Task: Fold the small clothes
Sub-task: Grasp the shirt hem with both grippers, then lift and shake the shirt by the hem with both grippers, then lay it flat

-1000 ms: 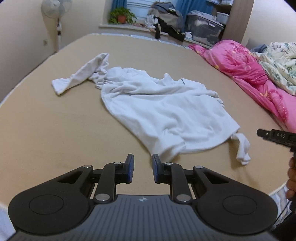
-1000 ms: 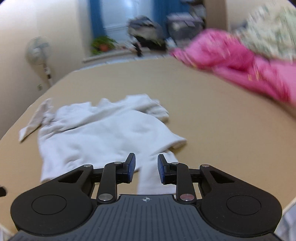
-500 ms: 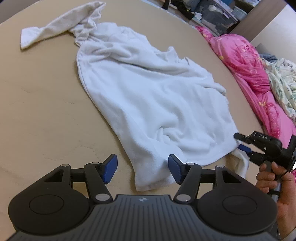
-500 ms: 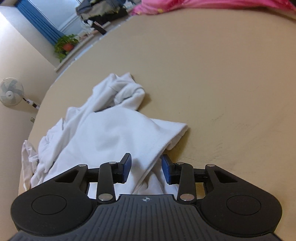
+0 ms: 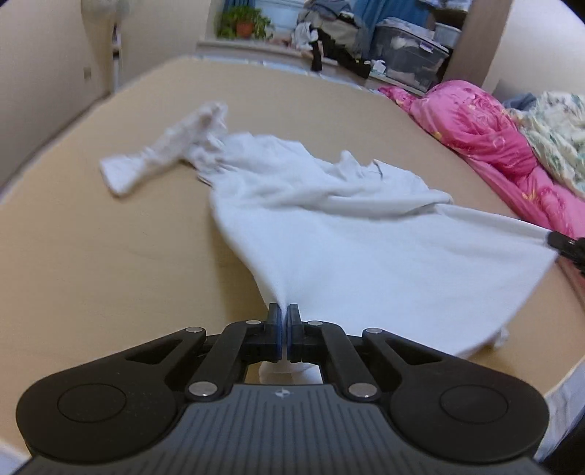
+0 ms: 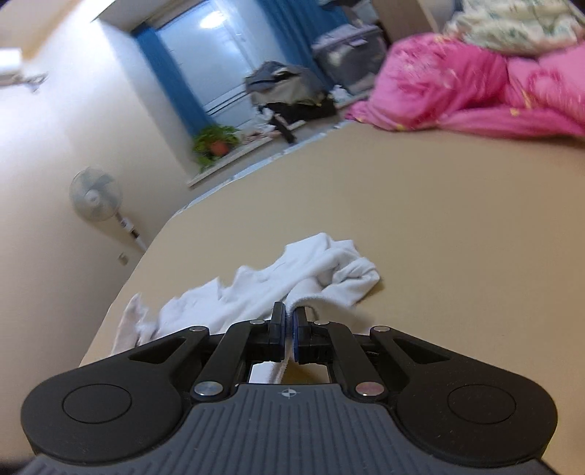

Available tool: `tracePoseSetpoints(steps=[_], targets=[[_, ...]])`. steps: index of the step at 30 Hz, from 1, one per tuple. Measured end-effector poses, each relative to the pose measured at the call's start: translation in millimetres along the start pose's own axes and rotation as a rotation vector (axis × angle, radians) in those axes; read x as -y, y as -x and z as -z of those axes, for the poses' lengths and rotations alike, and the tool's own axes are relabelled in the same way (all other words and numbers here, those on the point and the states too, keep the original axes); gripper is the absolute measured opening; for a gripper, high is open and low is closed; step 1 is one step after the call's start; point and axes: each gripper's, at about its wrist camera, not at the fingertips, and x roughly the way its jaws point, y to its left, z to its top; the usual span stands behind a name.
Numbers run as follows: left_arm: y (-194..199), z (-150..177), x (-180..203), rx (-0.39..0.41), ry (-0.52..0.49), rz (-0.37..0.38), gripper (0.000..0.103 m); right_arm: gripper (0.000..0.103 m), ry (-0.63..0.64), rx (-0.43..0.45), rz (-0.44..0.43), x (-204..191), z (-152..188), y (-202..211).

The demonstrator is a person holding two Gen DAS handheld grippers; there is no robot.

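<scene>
Surface: a wide tan bed surface (image 5: 91,237) fills the ground ahead of and beneath both grippers.
Bedding: a pink quilt (image 5: 486,139) is heaped far off to the right of the left gripper, with a pale floral blanket (image 5: 555,128) touching it on its far side.
Garment: a white long-sleeved top (image 5: 347,234) spreads out directly ahead of the left gripper, its hem at the fingertips and its body fanning away; one sleeve (image 5: 161,160) trails off ahead and to the left, lying flat on the surface.
Garment from the right side: the same top (image 6: 321,270) bunches in a rumpled mound just ahead of the right gripper, and a ribbed edge of it runs back between the fingertips.
Background: a grey storage bin (image 5: 406,51), a dark heap of clothes (image 5: 329,33) and a potted plant (image 5: 241,25) sit on a sill far ahead; a standing fan (image 6: 97,197) is ahead and left of the right gripper.
Left gripper (image 5: 284,321): clamped tight on the near hem corner, the cloth pulled to a point at the pads.
Right gripper (image 6: 290,321): pinched closed on the other hem edge, white cloth visible in the narrow slot; its black tip shows at the far right of the left wrist view where the stretched hem ends.
</scene>
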Motion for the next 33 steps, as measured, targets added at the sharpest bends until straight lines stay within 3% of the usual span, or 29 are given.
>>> tracePoseSetpoints(steps=[7, 11, 13, 15, 17, 20, 23, 26, 29, 32, 33], targets=[[92.7, 55.4, -49.5, 0.006, -0.039, -0.024, 0.001, 0.003, 0.09, -0.152, -0.042, -11.2, 55.5, 106.6], [98.6, 98.0, -57.9, -0.082, -0.113, -0.004, 0.002, 0.003, 0.203, -0.408, -0.041, -12.7, 103.1, 127.9], [87.8, 114.0, -65.7, -0.14, -0.128, 0.02, 0.005, 0.004, 0.241, -0.47, -0.027, -6.7, 115.6, 128.5], [84.7, 113.2, -76.2, -0.151, -0.085, -0.042, 0.011, 0.011, 0.228, -0.455, 0.02, 0.9, 110.4, 124.3], [90.0, 104.2, -88.3, -0.107, 0.022, -0.022, 0.024, 0.021, 0.219, -0.352, 0.064, 9.9, 92.5, 122.9], [80.9, 97.9, -94.8, -0.128, 0.119, -0.039, 0.025, 0.025, 0.151, -0.274, 0.12, 29.8, 74.3, 106.1], [55.3, 99.4, -83.0, -0.245, 0.11, -0.11, 0.025, 0.025, 0.062, -0.352, 0.191, 49.7, 83.7, 75.9], [32.4, 107.4, -79.4, -0.357, 0.08, -0.127, 0.025, 0.026, 0.032, -0.434, 0.229, 54.8, 101.9, 58.1], [24.5, 116.5, -72.0, -0.393, 0.036, -0.13, 0.026, 0.027, 0.119, -0.485, 0.249, 45.7, 122.6, 54.4], [23.9, 122.8, -63.6, -0.411, -0.008, -0.131, 0.025, 0.027, 0.19, -0.468, 0.258, 40.0, 133.1, 60.8], [25.5, 124.3, -60.4, -0.41, -0.023, -0.127, 0.019, 0.027, 0.194, -0.465, 0.25, 40.3, 136.5, 64.9]])
